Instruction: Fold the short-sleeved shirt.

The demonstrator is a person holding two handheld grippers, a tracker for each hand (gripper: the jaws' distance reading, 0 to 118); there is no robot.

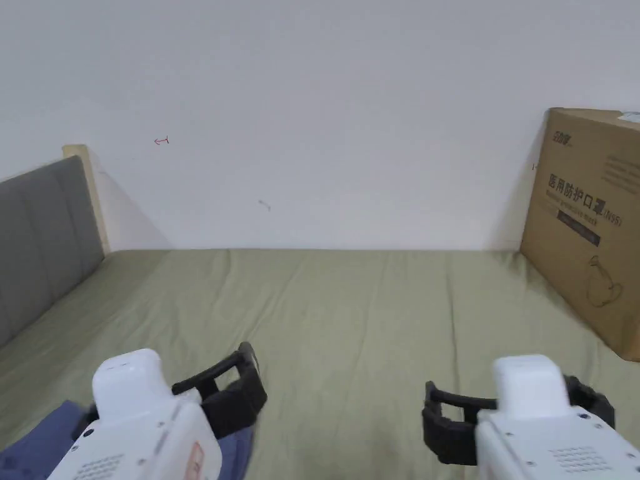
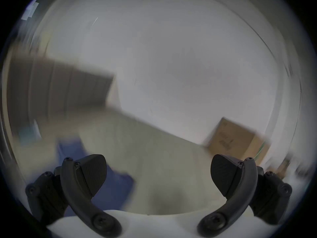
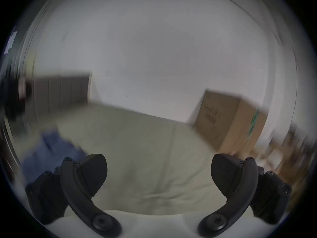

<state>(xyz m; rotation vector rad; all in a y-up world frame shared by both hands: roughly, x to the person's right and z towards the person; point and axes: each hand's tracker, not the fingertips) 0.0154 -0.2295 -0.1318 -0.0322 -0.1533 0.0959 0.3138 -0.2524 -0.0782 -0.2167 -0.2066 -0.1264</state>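
A: Over the bed (image 1: pixel 350 300), we hold both tools low and apart. The left gripper (image 1: pixel 234 381) hangs above the near left corner with its jaws spread wide and nothing between them; the right gripper (image 1: pixel 437 415) is likewise released and empty over bare sheet.

B: And the shirt (image 1: pixel 31 447)?

A: It lies at the near left edge of the bed, a blue heap partly under our left tool. In the left gripper view the shirt (image 2: pixel 113 186) shows just beyond the left jaw, not between the jaws. We judge that no fold has begun: the cloth looks bunched, and the bare sheet ahead is likely where we mean to spread it.

B: Why the wide jaws?

A: Probably readiness for a first pinch at a hem or shoulder. The gripper views are blurred, so finer detail escapes us.

B: Any writing?

A: A cardboard box (image 1: pixel 587 225) stands at the far right against the wall (image 1: pixel 325 112), printed with dark lettering and a small line drawing; we leave the label unread. A tiny red mark (image 1: pixel 162 141) sits on the wall, too small to make out.
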